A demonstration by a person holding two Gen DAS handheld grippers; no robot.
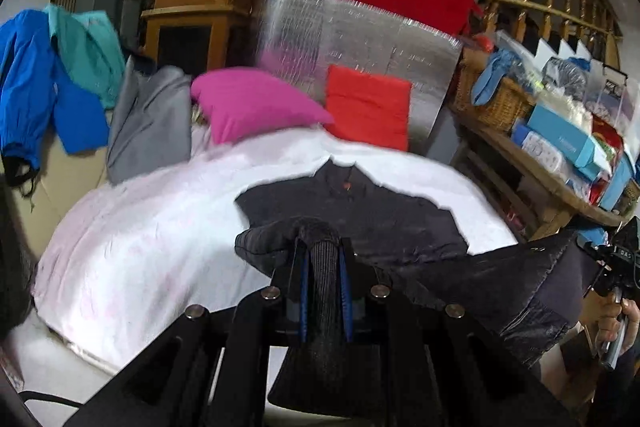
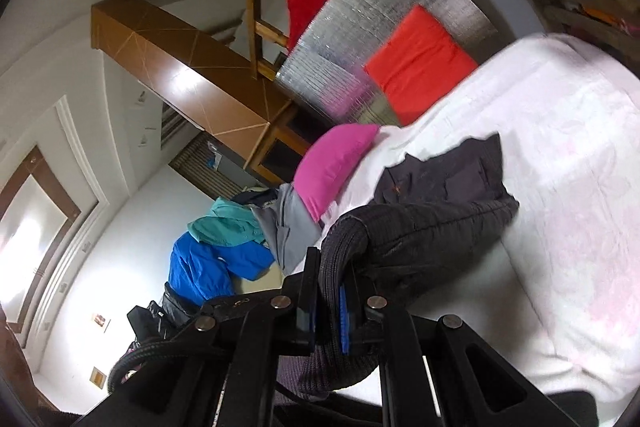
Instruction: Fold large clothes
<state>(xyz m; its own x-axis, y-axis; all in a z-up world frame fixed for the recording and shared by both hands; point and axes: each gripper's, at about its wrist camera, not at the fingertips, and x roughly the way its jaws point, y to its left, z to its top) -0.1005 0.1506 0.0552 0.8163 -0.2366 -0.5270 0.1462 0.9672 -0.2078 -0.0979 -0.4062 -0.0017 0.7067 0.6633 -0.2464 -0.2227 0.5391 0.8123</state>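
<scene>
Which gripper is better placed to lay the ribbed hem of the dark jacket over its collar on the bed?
Probably neither alone. The left gripper and the right gripper are each shut on the ribbed hem of the dark jacket, so both should carry it forward together over the white bed.

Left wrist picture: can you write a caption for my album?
Left gripper pinches the ribbed hem of a dark jacket lying on a white bed.
</scene>
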